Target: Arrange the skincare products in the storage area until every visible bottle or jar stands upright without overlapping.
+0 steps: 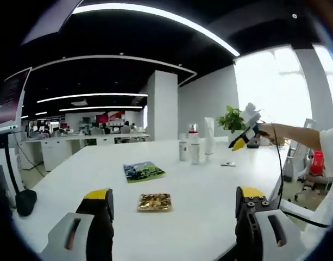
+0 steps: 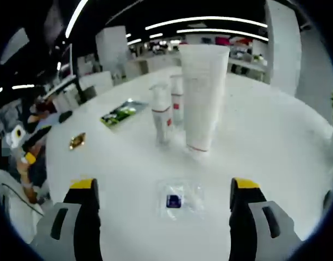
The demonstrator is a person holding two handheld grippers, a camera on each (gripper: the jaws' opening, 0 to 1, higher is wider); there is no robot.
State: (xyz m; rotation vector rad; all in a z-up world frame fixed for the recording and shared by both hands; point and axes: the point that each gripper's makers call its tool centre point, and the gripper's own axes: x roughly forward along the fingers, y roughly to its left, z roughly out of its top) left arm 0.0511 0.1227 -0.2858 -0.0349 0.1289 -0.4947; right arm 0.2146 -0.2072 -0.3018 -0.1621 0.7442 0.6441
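Presently observed: left gripper held above white table, jaws spread wide, nothing between them. Gold foil packet lying flat just ahead, green printed pouch beyond it. Further back, standing upright in a close group: tall white tube, red-capped bottle, smaller white bottle. Right gripper also spread wide and empty, hovering over small clear sachet with dark blue centre, lying flat. Tube, bottle and second bottle just beyond sachet, upright, tightly grouped. Potted green plant at far table edge.
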